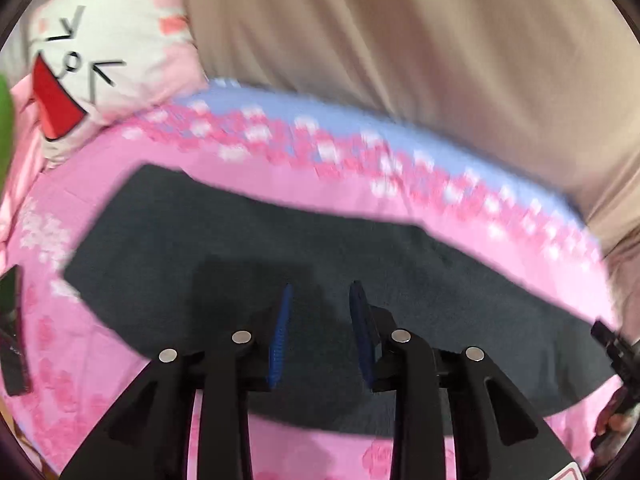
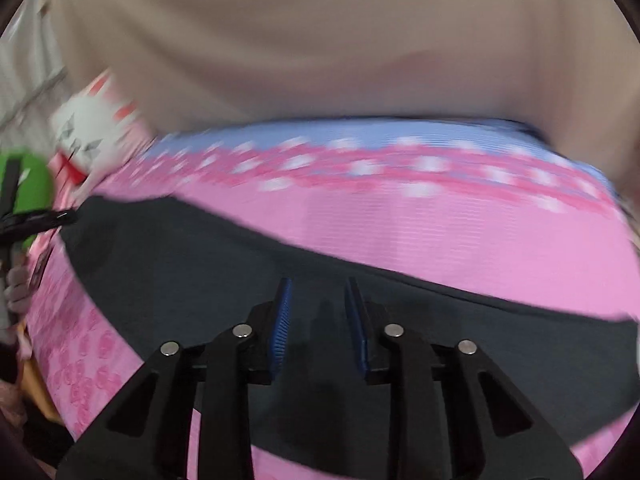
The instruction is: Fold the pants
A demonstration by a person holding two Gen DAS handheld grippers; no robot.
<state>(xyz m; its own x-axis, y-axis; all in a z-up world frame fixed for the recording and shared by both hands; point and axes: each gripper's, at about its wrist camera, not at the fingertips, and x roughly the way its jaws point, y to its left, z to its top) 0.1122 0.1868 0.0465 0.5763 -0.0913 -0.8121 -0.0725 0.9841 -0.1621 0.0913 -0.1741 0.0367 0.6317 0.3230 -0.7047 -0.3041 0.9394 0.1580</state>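
Dark grey pants lie flat as a long folded strip across a pink flowered bed sheet. My left gripper is open and empty, hovering above the middle of the pants. My right gripper is open and empty above the right part of the same pants. The right gripper shows at the right edge of the left wrist view. The left gripper shows at the left edge of the right wrist view. Both views are motion-blurred.
A white cartoon-face pillow sits at the far left of the bed. A beige wall or headboard rises behind the bed. The sheet's far edge has a blue band. A dark flat object lies at the left edge.
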